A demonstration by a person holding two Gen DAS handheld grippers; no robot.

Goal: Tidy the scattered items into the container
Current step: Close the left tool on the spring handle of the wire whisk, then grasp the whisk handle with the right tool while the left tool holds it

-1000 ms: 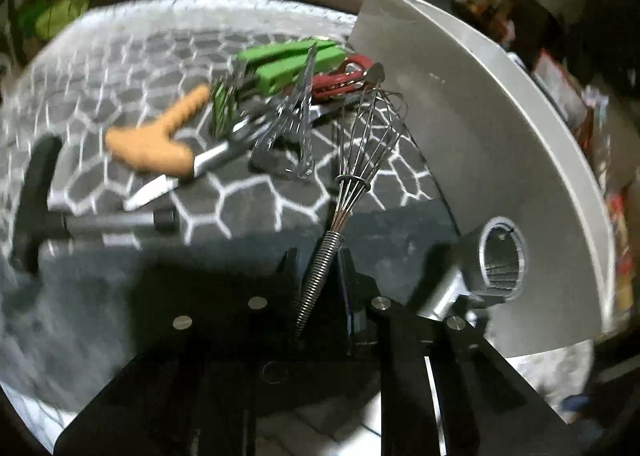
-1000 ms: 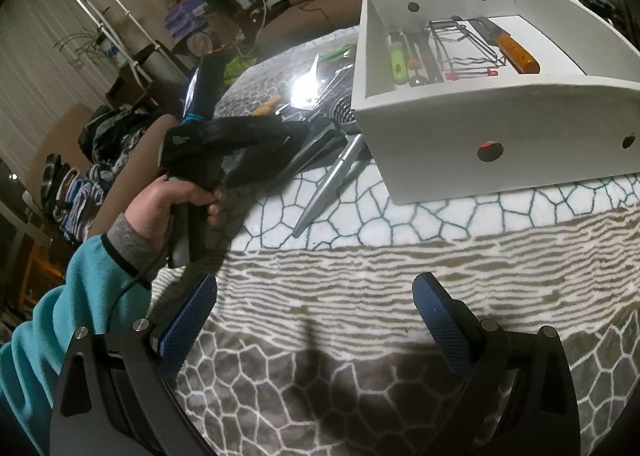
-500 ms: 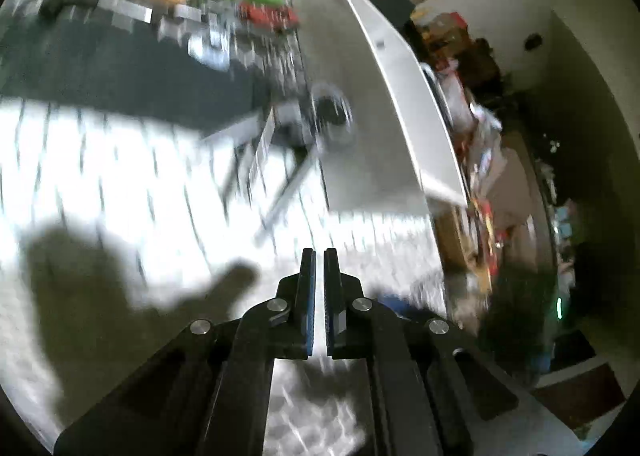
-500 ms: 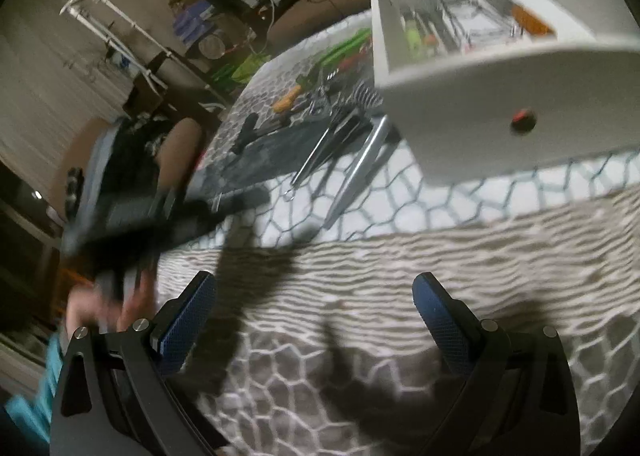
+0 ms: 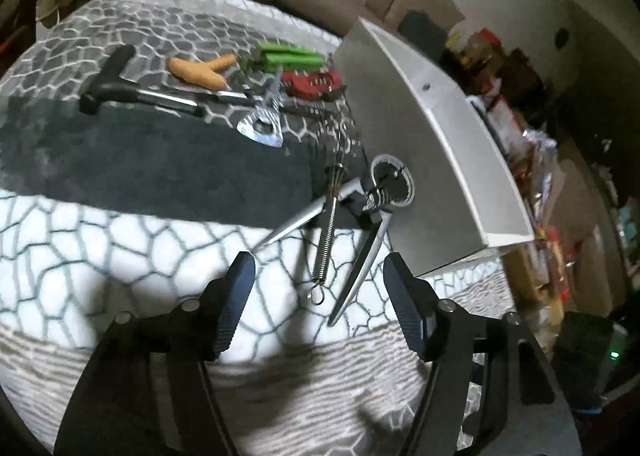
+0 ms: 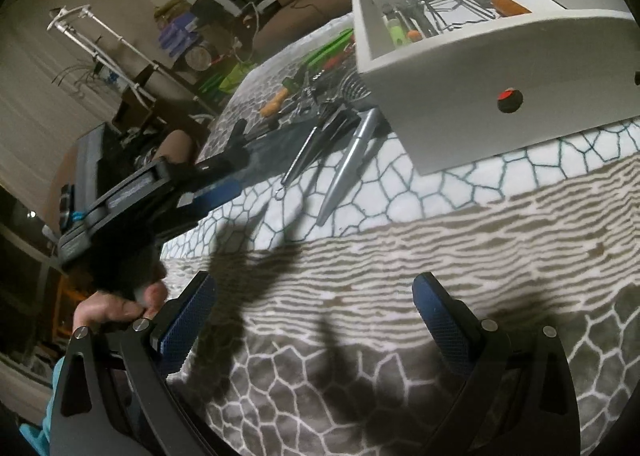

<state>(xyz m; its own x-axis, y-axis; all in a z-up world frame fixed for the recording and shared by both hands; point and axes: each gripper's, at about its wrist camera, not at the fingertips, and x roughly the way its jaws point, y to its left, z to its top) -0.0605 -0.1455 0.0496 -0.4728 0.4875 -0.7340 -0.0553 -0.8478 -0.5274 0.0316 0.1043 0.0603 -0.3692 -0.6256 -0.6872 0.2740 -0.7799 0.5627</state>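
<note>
White container [image 6: 492, 67]: set on the patterned counter [image 6: 400, 248], taken here as the landmark; a few utensils are already held inside it, so the task is judged partly done. Whisk [image 5: 326, 240]: laid just beside the container's near side wall, its coiled handle pointed toward the left tongs [image 5: 320, 288], presumably so that it can be taken by the handle. Metal press [image 5: 380, 195]: laid against the same wall, its two arms splayed either side of the whisk. Orange-handled tool [image 5: 198, 69], black-handled tool [image 5: 120, 89], green utensil [image 5: 288, 55], red utensil [image 5: 312, 81]: heaped farther along that wall, beyond the whisk, none yet gathered. Left tongs: spread wide, nothing held, aimed at the whisk handle; a grasp there is judged to be the next step. Right tongs [image 6: 312, 320]: spread apart, empty, kept low over the counter in front of the container, well clear of the heap, probably held in reserve.
</note>
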